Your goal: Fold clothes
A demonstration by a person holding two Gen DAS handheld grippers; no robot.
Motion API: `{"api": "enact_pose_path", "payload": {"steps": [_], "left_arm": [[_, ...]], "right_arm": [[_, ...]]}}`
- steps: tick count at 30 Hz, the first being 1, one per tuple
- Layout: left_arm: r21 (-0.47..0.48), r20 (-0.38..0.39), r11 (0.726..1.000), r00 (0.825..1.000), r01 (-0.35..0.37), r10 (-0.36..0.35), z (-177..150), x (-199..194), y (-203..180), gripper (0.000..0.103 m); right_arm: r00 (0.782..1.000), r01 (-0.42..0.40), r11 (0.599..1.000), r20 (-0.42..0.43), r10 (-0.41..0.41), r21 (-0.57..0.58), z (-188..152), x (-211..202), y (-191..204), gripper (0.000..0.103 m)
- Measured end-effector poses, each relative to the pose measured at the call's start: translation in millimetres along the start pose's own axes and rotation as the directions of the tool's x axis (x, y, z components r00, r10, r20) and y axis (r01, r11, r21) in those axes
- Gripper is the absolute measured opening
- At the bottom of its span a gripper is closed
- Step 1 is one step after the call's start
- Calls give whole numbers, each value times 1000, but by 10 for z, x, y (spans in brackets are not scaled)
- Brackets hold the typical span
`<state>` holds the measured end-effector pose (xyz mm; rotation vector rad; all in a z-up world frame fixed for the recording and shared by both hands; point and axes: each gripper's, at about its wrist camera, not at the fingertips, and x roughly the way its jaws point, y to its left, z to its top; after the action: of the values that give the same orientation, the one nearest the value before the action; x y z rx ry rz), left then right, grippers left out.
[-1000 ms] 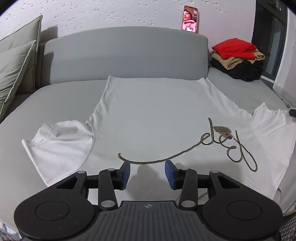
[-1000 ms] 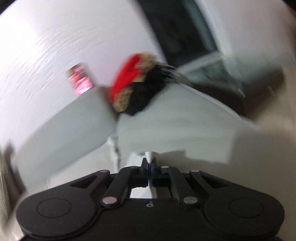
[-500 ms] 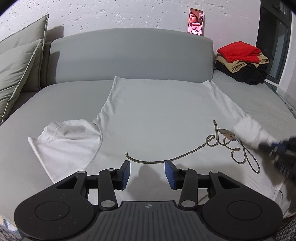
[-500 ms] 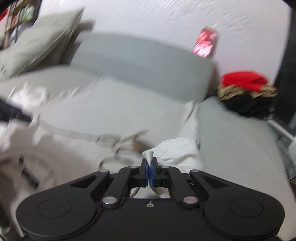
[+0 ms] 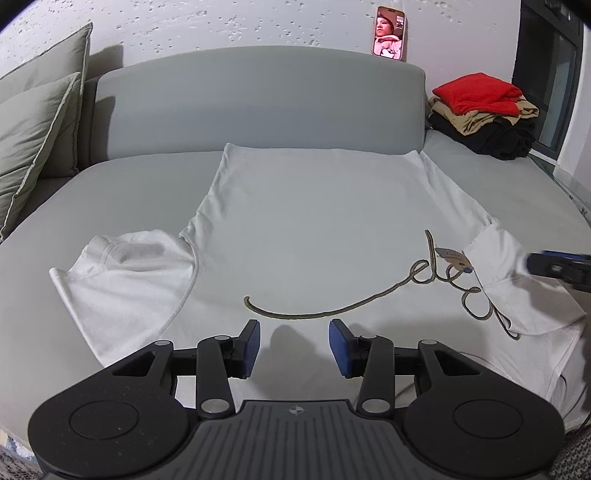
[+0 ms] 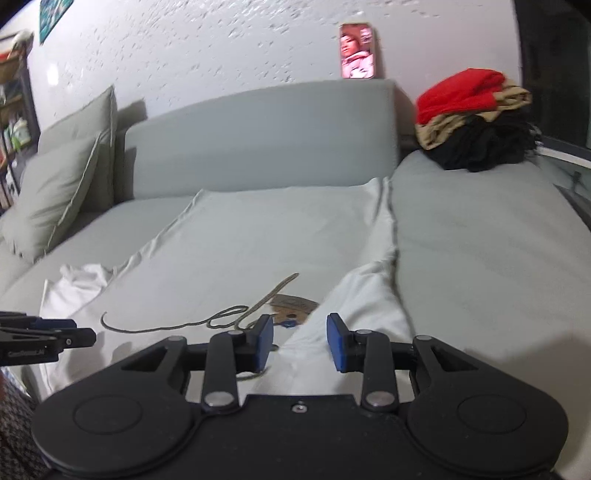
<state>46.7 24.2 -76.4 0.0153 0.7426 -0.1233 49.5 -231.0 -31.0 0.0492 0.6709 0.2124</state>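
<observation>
A white T-shirt (image 5: 314, 221) with a dark script line across it lies flat on the grey sofa seat. Its right sleeve (image 5: 517, 280) is folded inward over the body, next to a brown tag (image 5: 452, 256). The left sleeve (image 5: 125, 273) lies spread out to the side. My left gripper (image 5: 294, 343) hovers open over the shirt's near edge, nothing between its blue pads. My right gripper (image 6: 300, 341) is over the folded sleeve (image 6: 354, 306); its jaws are opening, the cloth lies under the gap and the pads do not press it.
A pile of folded clothes (image 5: 484, 110), red on top, sits at the back right of the seat. A phone (image 5: 390, 32) leans on the wall above the grey backrest (image 5: 258, 103). Green-grey cushions (image 5: 33, 140) stand at the left.
My right gripper swung in from the right with the sleeve pinched, laid it over the shirt, and its jaws came apart off the cloth. My left gripper stayed where it was.
</observation>
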Motion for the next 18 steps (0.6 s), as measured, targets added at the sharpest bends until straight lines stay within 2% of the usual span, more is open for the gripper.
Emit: {"api": "enact_pose_path", "payload": {"steps": [3, 6, 9, 11, 12, 13, 14, 16, 18], "left_arm": [[14, -6, 1000, 1000, -1, 1, -9, 19, -50, 41], [40, 0, 999, 1000, -12, 12, -15, 30, -84, 41], [52, -3, 998, 1000, -22, 22, -12, 59, -86, 41], [50, -6, 998, 1000, -24, 24, -7, 75, -72, 41], [47, -7, 999, 1000, -23, 23, -3, 81, -68, 41], [44, -9, 999, 1000, -21, 22, 1, 87, -66, 41], [41, -11, 999, 1000, -20, 20, 5, 93, -63, 41], [40, -12, 999, 1000, -18, 18, 7, 91, -65, 41], [41, -7, 999, 1000, -15, 15, 6, 75, -66, 41]], "right_arm": [[999, 22, 999, -35, -23, -36, 72, 278, 98, 32], [992, 65, 998, -110, -66, -13, 120, 553, 66, 32], [970, 143, 990, -199, -138, 11, 41, 742, -33, 32], [969, 153, 986, -207, -137, 61, -2, 730, -97, 32], [969, 142, 987, -212, -124, 74, -8, 725, -108, 29], [970, 129, 988, -216, -108, 83, -13, 721, -115, 19], [971, 125, 989, -215, -105, 80, -14, 719, -110, 17], [973, 142, 986, -194, -123, 88, -17, 685, -101, 2], [978, 158, 975, -160, -133, 154, -8, 610, -172, 2]]}}
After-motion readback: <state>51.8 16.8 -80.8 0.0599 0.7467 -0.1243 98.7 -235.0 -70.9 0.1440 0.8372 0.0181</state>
